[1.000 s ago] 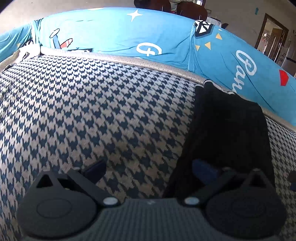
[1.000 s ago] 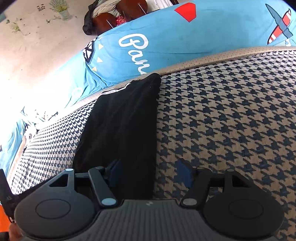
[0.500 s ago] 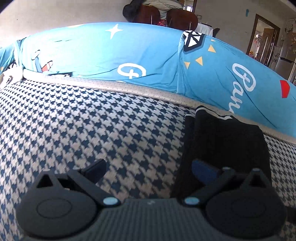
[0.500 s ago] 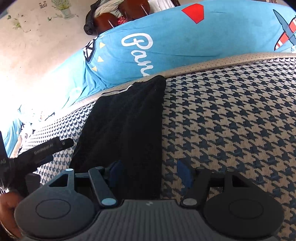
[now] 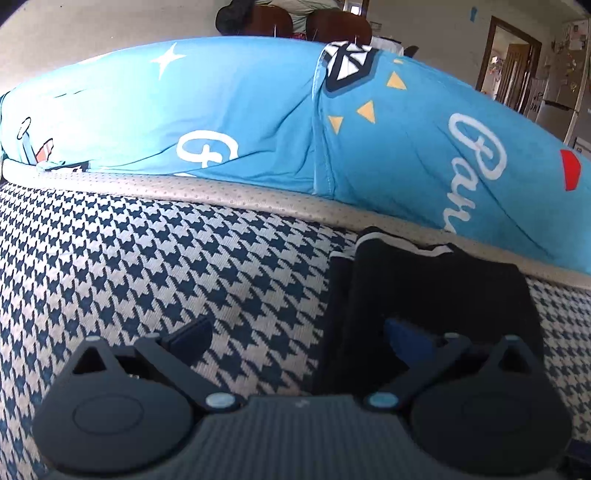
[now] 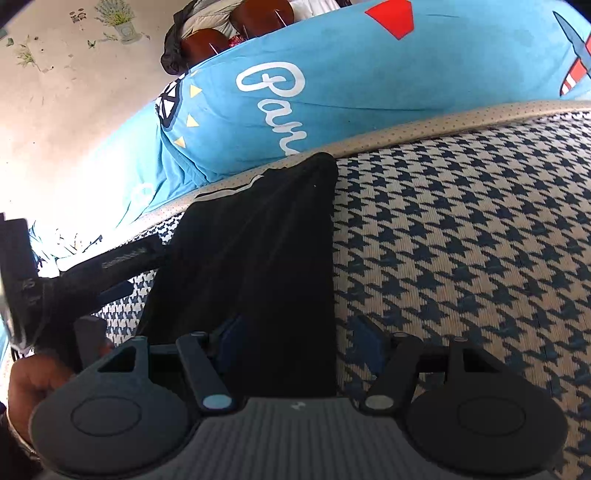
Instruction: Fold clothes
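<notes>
A black garment (image 5: pixel 424 295) lies folded into a long narrow strip on the houndstooth surface (image 5: pixel 147 277), with a thin white stripe at its far end. My left gripper (image 5: pixel 299 334) is open and low over the strip's near end. Its right finger is above the cloth, its left finger above the bare surface. In the right wrist view the garment (image 6: pixel 258 251) runs away from me. My right gripper (image 6: pixel 297 341) is open astride the strip's right edge. The left gripper's fingers (image 6: pixel 122 254) reach in from the left, held by a hand (image 6: pixel 33 380).
A blue printed cover (image 5: pixel 258 122) bulges behind a beige piped edge (image 5: pixel 221 195) at the far side of the surface. Brown chairs (image 5: pixel 332 26) and a doorway (image 5: pixel 513 62) stand beyond it. Houndstooth cloth spreads wide to the right (image 6: pixel 480 240).
The left gripper has drawn back and tilted up, so the blue cover fills more of its view. It has also come into the right wrist view from the left. The right gripper barely moved.
</notes>
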Available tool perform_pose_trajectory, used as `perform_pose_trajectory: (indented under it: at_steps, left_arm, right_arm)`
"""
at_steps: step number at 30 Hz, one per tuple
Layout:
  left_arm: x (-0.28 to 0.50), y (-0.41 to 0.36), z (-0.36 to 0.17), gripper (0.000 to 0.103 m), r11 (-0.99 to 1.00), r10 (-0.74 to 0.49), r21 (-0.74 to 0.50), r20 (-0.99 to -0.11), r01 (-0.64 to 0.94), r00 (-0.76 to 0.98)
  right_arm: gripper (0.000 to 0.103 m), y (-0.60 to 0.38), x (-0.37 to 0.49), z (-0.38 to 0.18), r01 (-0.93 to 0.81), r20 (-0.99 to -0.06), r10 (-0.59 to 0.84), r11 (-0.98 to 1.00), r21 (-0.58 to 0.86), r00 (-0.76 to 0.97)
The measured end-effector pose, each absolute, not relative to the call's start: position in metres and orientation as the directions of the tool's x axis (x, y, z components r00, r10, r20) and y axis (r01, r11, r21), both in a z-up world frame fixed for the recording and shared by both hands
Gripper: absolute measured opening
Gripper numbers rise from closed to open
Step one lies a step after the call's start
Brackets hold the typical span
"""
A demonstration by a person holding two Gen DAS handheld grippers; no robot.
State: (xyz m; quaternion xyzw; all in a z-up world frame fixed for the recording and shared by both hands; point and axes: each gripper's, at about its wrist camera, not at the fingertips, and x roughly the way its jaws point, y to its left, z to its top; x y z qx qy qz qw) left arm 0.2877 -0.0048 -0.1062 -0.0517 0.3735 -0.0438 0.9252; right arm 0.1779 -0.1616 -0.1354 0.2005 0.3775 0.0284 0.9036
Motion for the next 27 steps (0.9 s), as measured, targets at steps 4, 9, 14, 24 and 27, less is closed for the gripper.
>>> perform_pose_trajectory:
  at_steps: [4,9,14,24,27]
  left_arm:
    - [0.296,0.003,-0.116,0.103,0.993,-0.085,-0.114,-0.689,0.009,0.72]
    - [0.295,0.007,-0.118,0.103,0.995,-0.055,-0.097,-0.673,-0.013,0.737]
    - [0.295,0.009,-0.12,0.103,0.994,-0.03,-0.1,-0.664,-0.049,0.748]
    - [0.294,0.015,-0.12,0.103,0.988,0.009,-0.112,-0.656,-0.109,0.755]
    - [0.294,0.016,-0.118,0.103,0.985,0.018,-0.118,-0.655,-0.127,0.755]
  right_arm:
    - [0.065,-0.159,0.184,-0.135,0.078,-0.655,0.204,0.924,0.375,0.728]
    - [0.065,-0.161,0.19,-0.135,0.074,-0.65,0.198,0.928,0.366,0.734]
    - [0.065,-0.167,0.196,-0.136,0.096,-0.649,0.18,0.926,0.366,0.739]
    - [0.065,-0.173,0.206,-0.139,0.116,-0.642,0.138,0.934,0.338,0.754]
    - [0.065,-0.174,0.211,-0.141,0.132,-0.642,0.125,0.932,0.337,0.757]
